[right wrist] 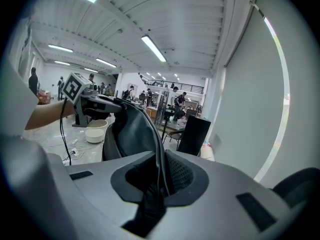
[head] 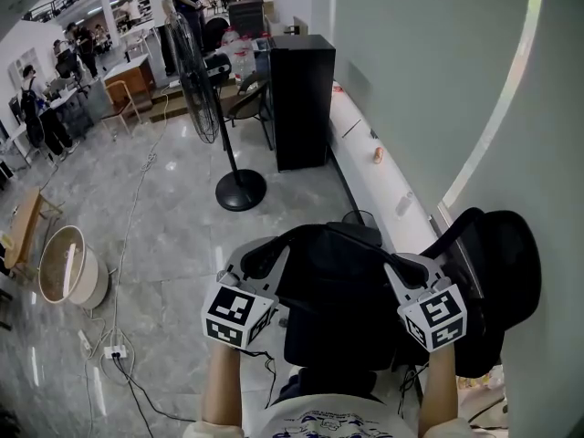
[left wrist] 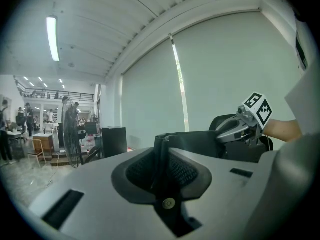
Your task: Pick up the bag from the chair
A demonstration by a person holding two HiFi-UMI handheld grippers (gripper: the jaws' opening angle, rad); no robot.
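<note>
Both forearms are stretched forward. Left claw [head: 260,261] is clenched on the black bag's [head: 338,304] left edge and right claw [head: 408,269] on its right edge, with the bag just left of the chair [head: 513,261].

Bright, even light from ceiling tubes [right wrist: 154,48], sheen on the floor [head: 173,235], fisheye-bent dark edges.
</note>
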